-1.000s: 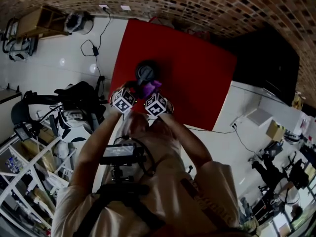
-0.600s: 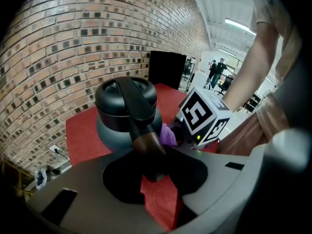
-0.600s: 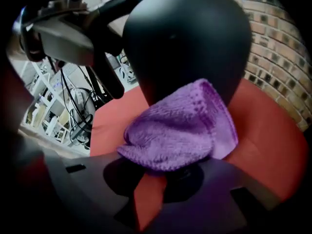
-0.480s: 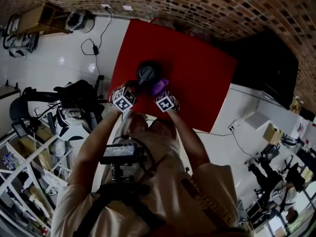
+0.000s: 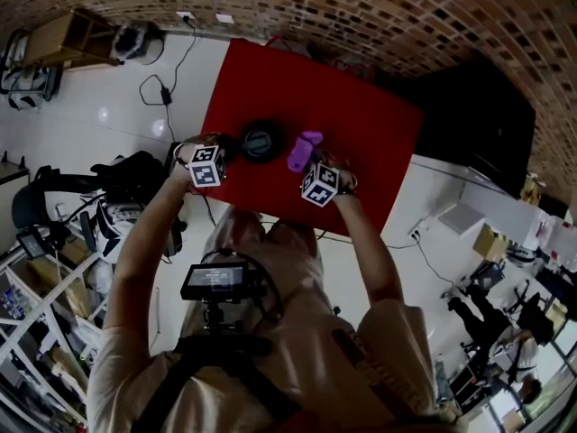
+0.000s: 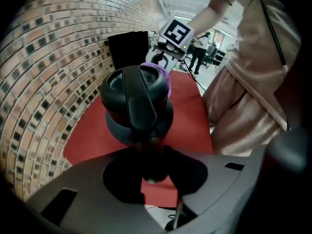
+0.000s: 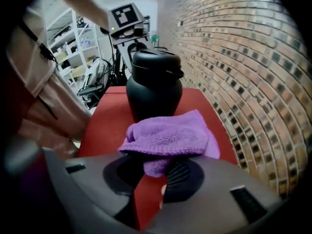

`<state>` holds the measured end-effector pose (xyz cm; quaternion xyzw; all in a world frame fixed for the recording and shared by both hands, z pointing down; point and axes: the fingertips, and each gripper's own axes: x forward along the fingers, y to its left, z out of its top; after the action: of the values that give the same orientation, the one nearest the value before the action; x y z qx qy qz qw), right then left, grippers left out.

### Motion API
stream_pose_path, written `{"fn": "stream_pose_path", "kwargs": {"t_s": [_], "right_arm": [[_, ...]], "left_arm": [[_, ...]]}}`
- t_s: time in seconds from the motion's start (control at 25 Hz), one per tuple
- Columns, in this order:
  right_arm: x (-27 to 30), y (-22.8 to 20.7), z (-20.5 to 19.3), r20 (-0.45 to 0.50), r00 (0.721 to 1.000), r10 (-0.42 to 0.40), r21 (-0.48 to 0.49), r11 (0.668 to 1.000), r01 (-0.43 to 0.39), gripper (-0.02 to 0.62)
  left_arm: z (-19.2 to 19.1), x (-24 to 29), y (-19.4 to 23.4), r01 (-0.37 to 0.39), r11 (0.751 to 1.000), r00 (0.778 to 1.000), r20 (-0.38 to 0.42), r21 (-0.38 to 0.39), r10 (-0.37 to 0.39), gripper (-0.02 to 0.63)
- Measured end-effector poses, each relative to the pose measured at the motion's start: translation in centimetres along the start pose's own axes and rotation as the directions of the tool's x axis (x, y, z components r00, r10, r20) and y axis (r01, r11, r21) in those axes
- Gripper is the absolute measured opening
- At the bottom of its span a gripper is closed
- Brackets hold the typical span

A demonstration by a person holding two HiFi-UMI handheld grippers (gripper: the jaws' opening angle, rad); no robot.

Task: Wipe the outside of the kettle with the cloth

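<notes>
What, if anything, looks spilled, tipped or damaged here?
Nothing stands out. The kettle stands upright, lid on, on the red table, its handle in the left gripper; the right gripper holds the purple cloth, bunched, beside the kettle.

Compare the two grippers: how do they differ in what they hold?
The left gripper clamps the black kettle by its handle; the right gripper clamps the bunched purple cloth. The left gripper sits left of the kettle, the right gripper on its right, cloth seemingly off it. Both are closed on something.
</notes>
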<state>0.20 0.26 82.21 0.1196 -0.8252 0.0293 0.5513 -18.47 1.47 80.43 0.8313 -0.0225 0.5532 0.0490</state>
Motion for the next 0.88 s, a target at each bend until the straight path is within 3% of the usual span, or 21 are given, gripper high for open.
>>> {"fn": "stream_pose_path", "kwargs": {"t_s": [0.2, 0.36, 0.56, 0.76, 0.88], "right_arm": [[2.6, 1.0, 3.6, -0.05, 0.994, 0.095, -0.149, 0.984, -0.101, 0.107], [6.9, 3.9, 3.1, -0.13, 0.982, 0.136, -0.236, 0.958, -0.164, 0.107], [10.1, 5.9, 1.8, -0.162, 0.974, 0.159, -0.181, 0.965, -0.188, 0.107], [4.9, 3.6, 1.4, -0.03, 0.993, 0.113, -0.052, 0.992, -0.115, 0.107], [0.1, 0.7, 1.8, 0.048, 0.997, 0.064, -0.044, 0.997, -0.062, 0.107]], "left_arm": [[-0.7, -0.1, 2.3, -0.006, 0.99, 0.996, -0.091, 0.139, 0.018, 0.107], [-1.0, 0.0, 3.1, -0.019, 0.981, 0.991, -0.127, 0.192, 0.044, 0.107], [-1.5, 0.1, 4.9, -0.069, 0.957, 0.978, -0.172, 0.282, 0.121, 0.107], [-2.1, 0.2, 7.4, -0.16, 0.918, 0.943, -0.219, 0.362, 0.25, 0.115], [-1.8, 0.3, 7.7, -0.197, 0.917, 0.934, -0.219, 0.348, 0.283, 0.123]]}}
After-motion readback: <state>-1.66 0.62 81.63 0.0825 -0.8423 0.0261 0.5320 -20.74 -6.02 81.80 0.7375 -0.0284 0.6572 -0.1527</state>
